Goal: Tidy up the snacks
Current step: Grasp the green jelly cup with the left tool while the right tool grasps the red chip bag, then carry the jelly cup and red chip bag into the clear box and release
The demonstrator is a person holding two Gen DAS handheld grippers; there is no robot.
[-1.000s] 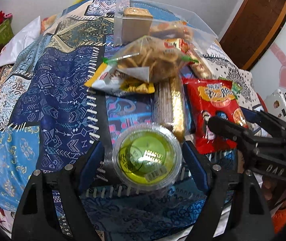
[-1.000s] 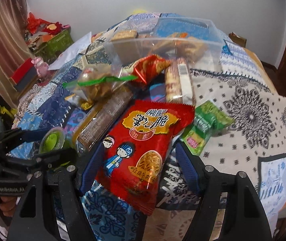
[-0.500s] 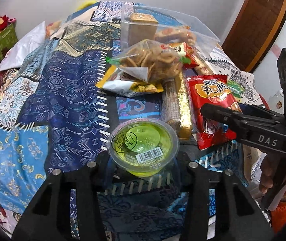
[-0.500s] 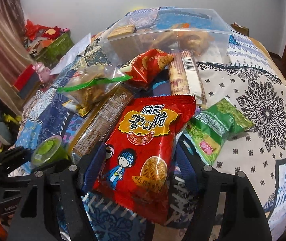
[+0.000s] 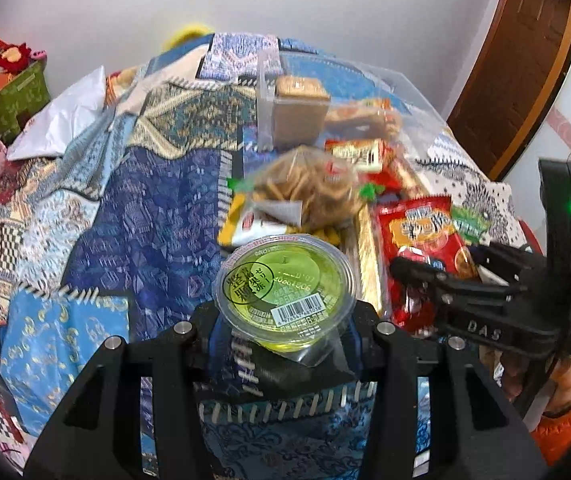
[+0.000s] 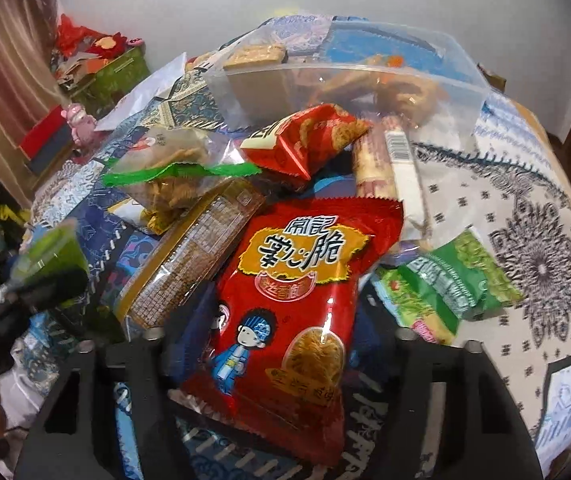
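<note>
Left gripper (image 5: 285,332) is clamped on the green jelly cup (image 5: 285,286) and right gripper (image 6: 281,332) pinches the red noodle pack (image 6: 285,312), both well short of the clear bin (image 6: 365,80), where few snacks lie while most wait outside

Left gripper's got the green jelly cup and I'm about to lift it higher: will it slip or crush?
The jelly cup looks like smooth, thin clear plastic, so it may slip. The left gripper holds it below the rim, and it looks tilted, so hard squeezing could buckle it.
</note>
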